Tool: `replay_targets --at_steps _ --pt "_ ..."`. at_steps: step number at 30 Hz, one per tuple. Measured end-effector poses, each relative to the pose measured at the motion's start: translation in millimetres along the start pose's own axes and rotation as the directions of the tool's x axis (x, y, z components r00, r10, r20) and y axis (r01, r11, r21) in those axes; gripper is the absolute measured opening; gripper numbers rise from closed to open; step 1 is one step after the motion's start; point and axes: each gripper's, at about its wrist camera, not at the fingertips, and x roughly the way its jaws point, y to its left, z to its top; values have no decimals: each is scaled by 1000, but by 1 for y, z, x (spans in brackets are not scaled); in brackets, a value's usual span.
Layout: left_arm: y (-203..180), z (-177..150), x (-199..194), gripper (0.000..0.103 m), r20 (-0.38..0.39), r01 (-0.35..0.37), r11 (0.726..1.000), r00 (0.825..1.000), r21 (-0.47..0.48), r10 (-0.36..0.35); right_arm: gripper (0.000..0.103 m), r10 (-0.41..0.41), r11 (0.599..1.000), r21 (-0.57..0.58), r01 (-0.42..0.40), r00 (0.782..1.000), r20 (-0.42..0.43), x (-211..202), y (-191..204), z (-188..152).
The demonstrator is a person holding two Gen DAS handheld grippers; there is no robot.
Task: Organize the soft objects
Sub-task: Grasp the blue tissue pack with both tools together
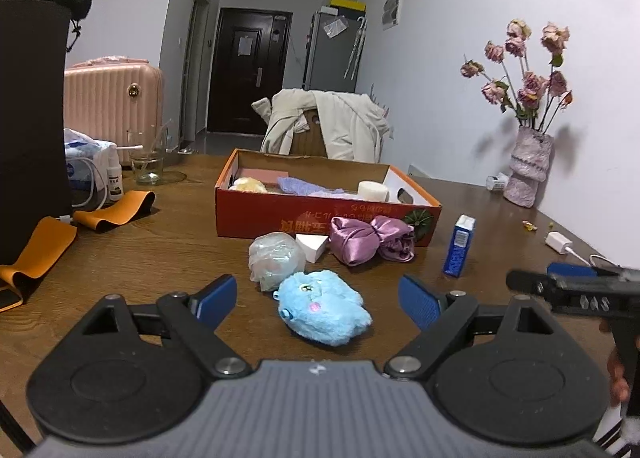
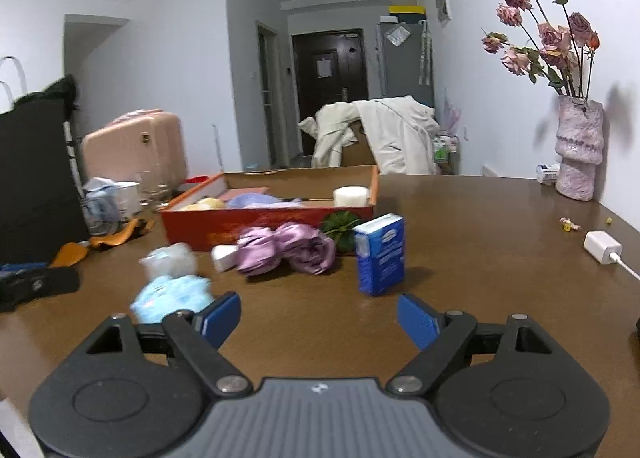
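The wooden table point(image 1: 168, 250) filled the lower half of both views. At centre sat the red cardboard box point(image 1: 280, 213) (a few soft things already inside). Just in front lay the purple satin bundle point(image 1: 360, 238), then the blue plush toy point(image 1: 324, 310) at lower centre. The left gripper point(image 1: 318, 298) stood spread around the toy without touching; the right gripper point(image 2: 319, 316) gaped over bare wood.
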Motion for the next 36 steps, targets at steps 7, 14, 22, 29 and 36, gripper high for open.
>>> replay_targets --at_steps 7,14,22,29,36 --pt "7 3 36 90 -44 -10 1000 999 -8 9 74 -87 996 29 88 995 -46 80 -21 28" --pt "9 8 66 90 -72 -3 1000 997 -2 3 43 -146 988 29 149 986 -79 138 -25 44" --pt "1 4 77 90 -91 25 1000 996 16 -23 29 -85 952 -301 52 991 -100 98 27 17" --pt "-16 -6 73 90 -111 68 997 992 19 -66 49 198 929 -273 -249 960 -199 42 74 -10" --pt "-20 -12 60 81 -151 112 994 982 -15 -113 56 245 966 -57 -252 963 -117 19 32 -1"
